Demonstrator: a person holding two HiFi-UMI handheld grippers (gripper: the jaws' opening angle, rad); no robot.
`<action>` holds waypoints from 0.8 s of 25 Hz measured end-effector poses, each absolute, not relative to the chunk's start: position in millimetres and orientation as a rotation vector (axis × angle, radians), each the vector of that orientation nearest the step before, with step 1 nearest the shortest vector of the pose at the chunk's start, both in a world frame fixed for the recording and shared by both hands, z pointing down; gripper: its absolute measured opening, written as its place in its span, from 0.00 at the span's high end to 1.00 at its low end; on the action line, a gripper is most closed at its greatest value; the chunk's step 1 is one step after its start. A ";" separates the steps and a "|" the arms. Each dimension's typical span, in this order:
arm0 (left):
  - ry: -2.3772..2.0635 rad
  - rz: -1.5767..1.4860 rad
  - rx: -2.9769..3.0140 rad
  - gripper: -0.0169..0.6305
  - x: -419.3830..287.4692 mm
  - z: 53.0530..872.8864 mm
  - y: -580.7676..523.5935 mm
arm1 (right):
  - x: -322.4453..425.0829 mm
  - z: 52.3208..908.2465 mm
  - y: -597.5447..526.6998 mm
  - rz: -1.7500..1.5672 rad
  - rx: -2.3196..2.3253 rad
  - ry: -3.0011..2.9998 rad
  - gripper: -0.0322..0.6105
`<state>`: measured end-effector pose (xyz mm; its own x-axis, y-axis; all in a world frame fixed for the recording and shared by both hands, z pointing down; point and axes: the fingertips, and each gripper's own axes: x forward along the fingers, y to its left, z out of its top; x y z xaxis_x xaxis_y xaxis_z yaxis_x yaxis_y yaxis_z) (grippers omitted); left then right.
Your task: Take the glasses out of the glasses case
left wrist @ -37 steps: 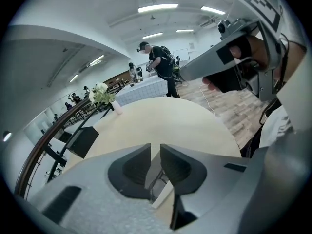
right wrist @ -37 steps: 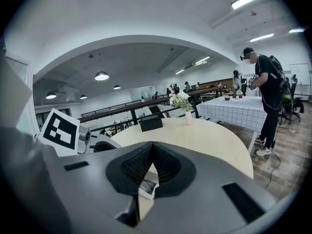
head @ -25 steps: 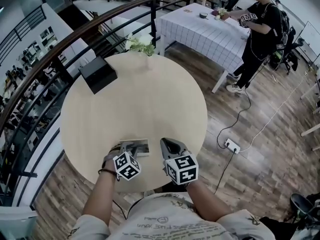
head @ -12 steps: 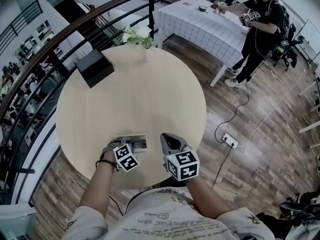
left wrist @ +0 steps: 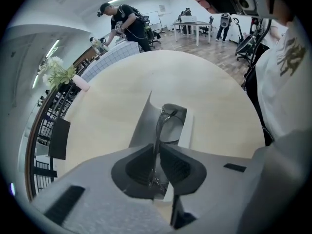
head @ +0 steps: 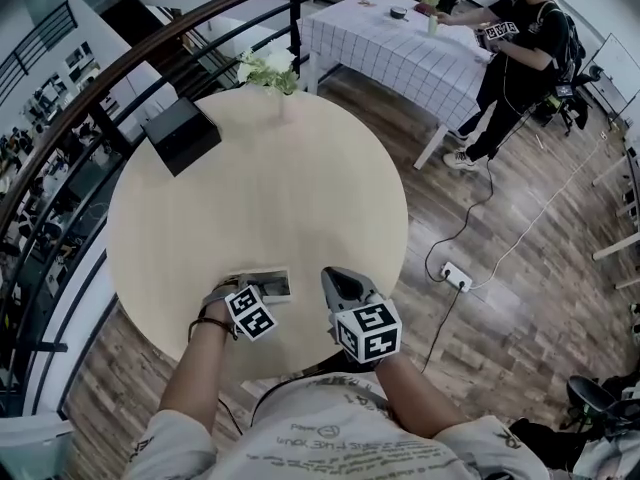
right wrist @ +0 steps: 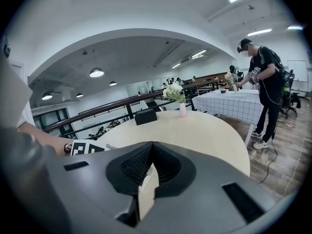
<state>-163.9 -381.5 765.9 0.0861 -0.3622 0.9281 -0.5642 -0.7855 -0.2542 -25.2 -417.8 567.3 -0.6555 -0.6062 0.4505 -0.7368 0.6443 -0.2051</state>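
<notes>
Head view: over the last second little has shifted. The left claw (head: pixel 243 290) stays at the open glasses case (head: pixel 272 285) by the near edge of the round bench (head: pixel 260 178), and the right claw (head: pixel 338 286) waits nearby, apart from the case.

Left gripper view: the jaws pinch the thin frame of the glasses (left wrist: pixel 164 121), which still sit over the case, so the lift-out looks barely begun.

Right gripper view: the jaws are closed together, holding nothing.
</notes>
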 end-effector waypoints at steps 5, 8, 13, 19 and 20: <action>-0.997 1.816 2.182 0.93 -168.8 762.9 -383.0 | -23.8 562.7 -416.5 0.529 1.082 -2.540 0.93; -1.015 1.834 2.189 0.93 -171.6 759.7 -382.7 | -24.5 562.2 -414.8 0.528 1.082 -2.543 0.93; -1.103 1.838 2.231 0.93 -172.1 746.6 -385.0 | -25.6 561.0 -410.9 0.521 1.084 -2.548 0.93; -1.172 1.783 2.292 0.93 -168.3 718.9 -385.7 | -31.2 554.1 -410.7 0.501 1.086 -2.566 0.93; -1.182 1.755 2.300 0.93 -168.1 714.3 -385.2 | -33.0 553.0 -410.5 0.496 1.085 -2.571 0.93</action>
